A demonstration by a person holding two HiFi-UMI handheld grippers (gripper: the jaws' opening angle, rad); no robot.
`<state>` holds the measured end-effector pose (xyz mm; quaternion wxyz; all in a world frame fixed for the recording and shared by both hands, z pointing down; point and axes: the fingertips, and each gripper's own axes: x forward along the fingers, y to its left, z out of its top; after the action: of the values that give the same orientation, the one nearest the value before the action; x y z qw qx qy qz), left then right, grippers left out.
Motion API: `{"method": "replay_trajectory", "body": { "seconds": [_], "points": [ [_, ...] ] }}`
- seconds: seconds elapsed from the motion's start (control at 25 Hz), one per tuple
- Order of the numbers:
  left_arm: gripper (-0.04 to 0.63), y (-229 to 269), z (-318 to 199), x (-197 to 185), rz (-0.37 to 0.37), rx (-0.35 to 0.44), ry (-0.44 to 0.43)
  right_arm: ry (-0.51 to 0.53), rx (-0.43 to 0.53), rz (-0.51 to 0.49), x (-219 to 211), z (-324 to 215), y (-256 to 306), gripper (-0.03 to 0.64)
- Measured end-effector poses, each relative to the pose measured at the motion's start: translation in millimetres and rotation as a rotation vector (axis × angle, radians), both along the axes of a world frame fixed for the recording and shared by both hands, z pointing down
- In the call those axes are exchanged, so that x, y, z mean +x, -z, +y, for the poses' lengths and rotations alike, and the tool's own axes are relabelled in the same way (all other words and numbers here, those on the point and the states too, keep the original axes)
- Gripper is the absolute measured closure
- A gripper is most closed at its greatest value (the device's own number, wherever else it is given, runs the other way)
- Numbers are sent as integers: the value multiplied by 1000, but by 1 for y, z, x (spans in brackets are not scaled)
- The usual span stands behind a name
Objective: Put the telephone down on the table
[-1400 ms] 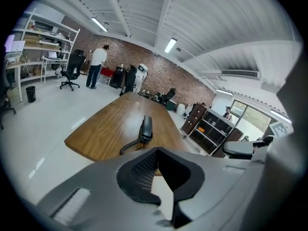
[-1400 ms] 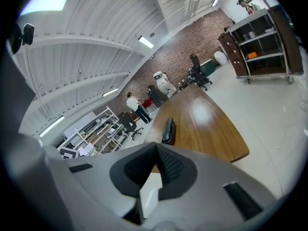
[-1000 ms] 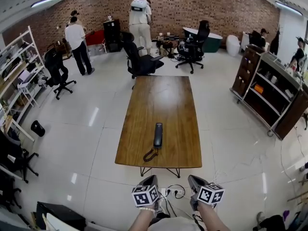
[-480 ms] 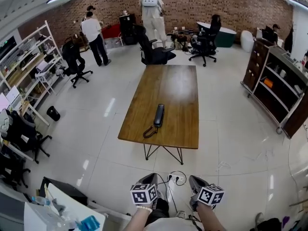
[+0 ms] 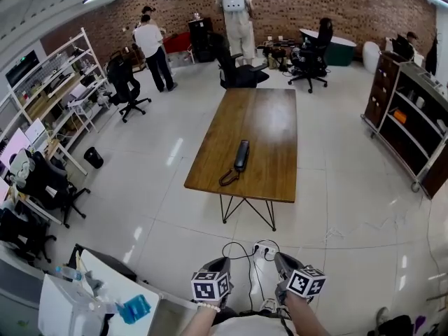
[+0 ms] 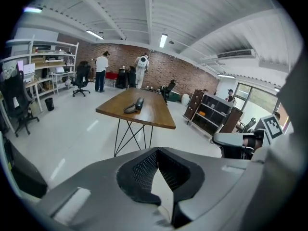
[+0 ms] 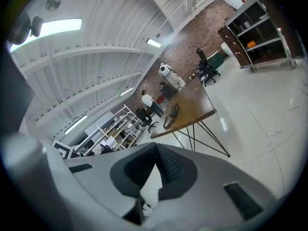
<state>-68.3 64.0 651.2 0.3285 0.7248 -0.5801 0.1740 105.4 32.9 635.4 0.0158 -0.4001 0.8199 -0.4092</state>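
Note:
A dark telephone handset [image 5: 241, 155] lies flat near the front end of the long wooden table [image 5: 269, 121], with its coiled cord [image 5: 227, 178] beside the front edge. Both grippers are at the bottom of the head view, well away from the table over the white floor. My left gripper [image 5: 218, 264] is shut with nothing in it, and so is my right gripper [image 5: 283, 263]. The left gripper view shows the telephone [image 6: 139, 103] far off on the table [image 6: 154, 114], beyond the shut left gripper [image 6: 156, 165]. The right gripper view shows the telephone [image 7: 174, 111] past the shut right gripper [image 7: 156, 163].
A power strip with cables [image 5: 263, 248] lies on the floor just ahead of me. A white desk with a bottle and a blue item [image 5: 91, 299] stands at the lower left. Office chairs [image 5: 49, 184], shelving [image 5: 52, 96], a dark cabinet [image 5: 409, 124] and standing people [image 5: 155, 44] ring the room.
The table and telephone have drawn farther away and up in the head view as I back off. The white desk at lower left has come into view. Both grippers stay shut.

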Motion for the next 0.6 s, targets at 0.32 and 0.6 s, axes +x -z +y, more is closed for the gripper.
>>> {"method": "replay_trajectory", "body": {
  "seconds": [0.32,0.6],
  "points": [
    [594,6,14,-15,30,29,-60,-41,76,32,-27,14,23,614],
    [594,2,40,-39,79,37,-76,-46,76,106,-57,60,20,614]
  ]
}}
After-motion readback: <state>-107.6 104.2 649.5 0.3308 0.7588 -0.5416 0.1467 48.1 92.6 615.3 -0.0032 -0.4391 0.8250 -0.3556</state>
